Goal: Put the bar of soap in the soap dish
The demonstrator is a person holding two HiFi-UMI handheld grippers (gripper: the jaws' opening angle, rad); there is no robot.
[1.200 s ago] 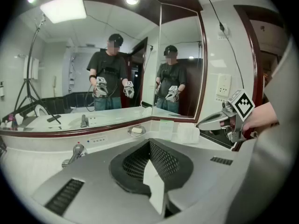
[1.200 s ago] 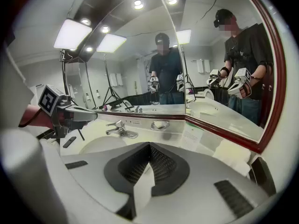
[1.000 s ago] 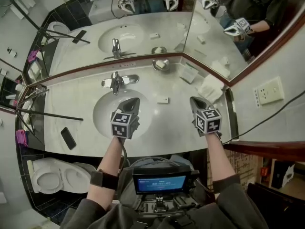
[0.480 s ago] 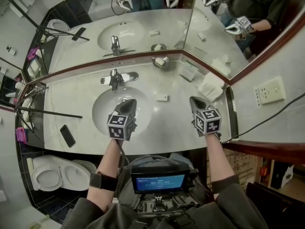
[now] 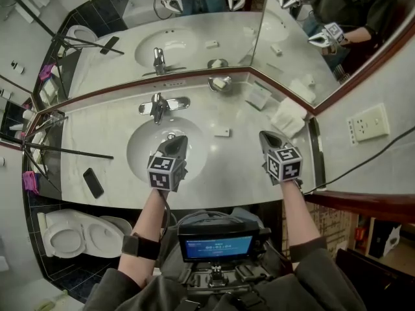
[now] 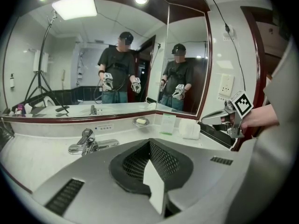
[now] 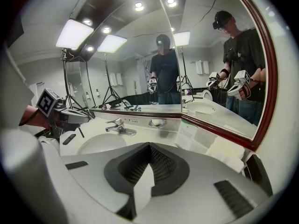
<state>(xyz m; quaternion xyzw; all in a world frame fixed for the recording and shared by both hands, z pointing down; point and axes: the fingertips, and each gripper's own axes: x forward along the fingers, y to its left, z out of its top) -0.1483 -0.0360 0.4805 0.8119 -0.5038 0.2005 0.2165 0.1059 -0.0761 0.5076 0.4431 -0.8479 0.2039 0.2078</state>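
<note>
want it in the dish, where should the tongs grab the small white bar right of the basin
Take the bar at mid-length, pinching across its narrow width. It lies flat on the counter, long side running left-right, so come down from above; the right tongs, now shut, look nearest.

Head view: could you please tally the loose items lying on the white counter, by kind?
Small white rectangular bar of soap: 1
Round silver metal soap dish: 1
Flat black phone: 1
Pile of folded white towels: 1
White card with a green edge: 1
Total: 5
</note>
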